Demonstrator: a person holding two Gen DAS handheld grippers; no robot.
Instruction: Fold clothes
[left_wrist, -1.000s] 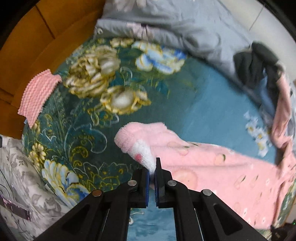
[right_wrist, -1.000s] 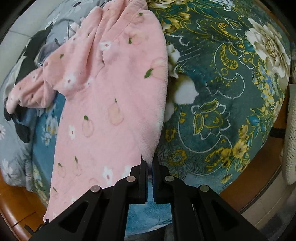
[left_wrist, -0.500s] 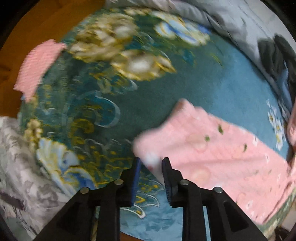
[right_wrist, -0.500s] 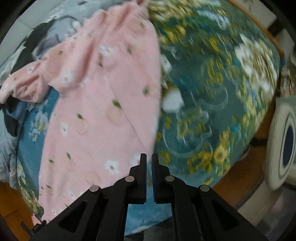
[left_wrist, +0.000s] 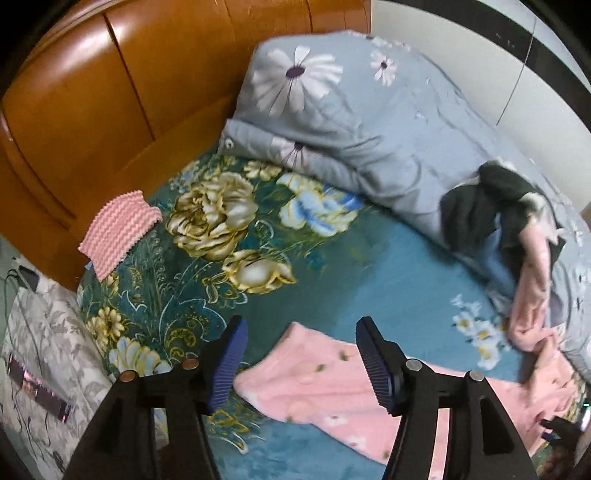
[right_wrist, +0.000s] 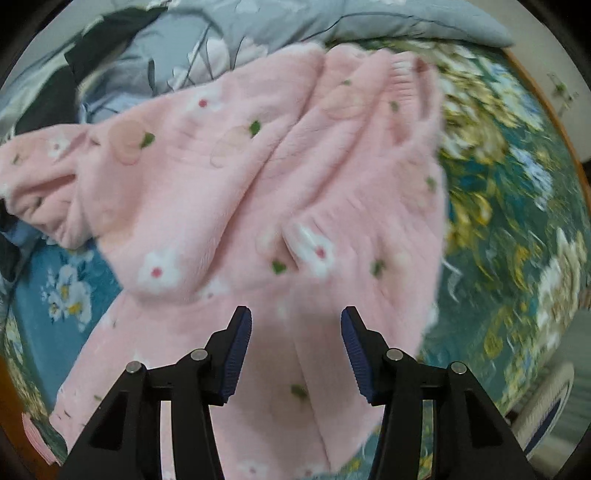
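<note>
surface: I see a bed with a teal floral bedspread (left_wrist: 236, 236), big cream and blue blooms on it.
room: orange-brown wooden headboard (left_wrist: 110, 96) along the bed's head edge; white wall (left_wrist: 480, 48) behind the far side; a grey leaf-print fabric (left_wrist: 40, 354) hangs past the bed's near-left corner.
bedding: one grey-blue daisy-print quilt (left_wrist: 354, 122), bunched along the far edge by the wall.
task item: one pink fleece garment (right_wrist: 258, 192) with a flower and fruit print, spread flat on the bedspread toward the foot side. One end lies below my left tool; the other end trails up to the quilt.
other clothes: one dark garment (left_wrist: 476, 210) heaped on the quilt, touching the pink fleece's far end.
cloth: one pink zigzag-knit cloth (left_wrist: 118, 229) at the head edge, against the headboard, well apart from the fleece.
left gripper (left_wrist: 299, 363): jaws opening, spread wide, nothing pinched; fleece edge lies below them, clear of the pads.
right gripper (right_wrist: 295, 350): jaws opening, spread, nothing gripped; it points down at the middle of the fleece.
count: two grippers, two garments, one cloth, one quilt.
</note>
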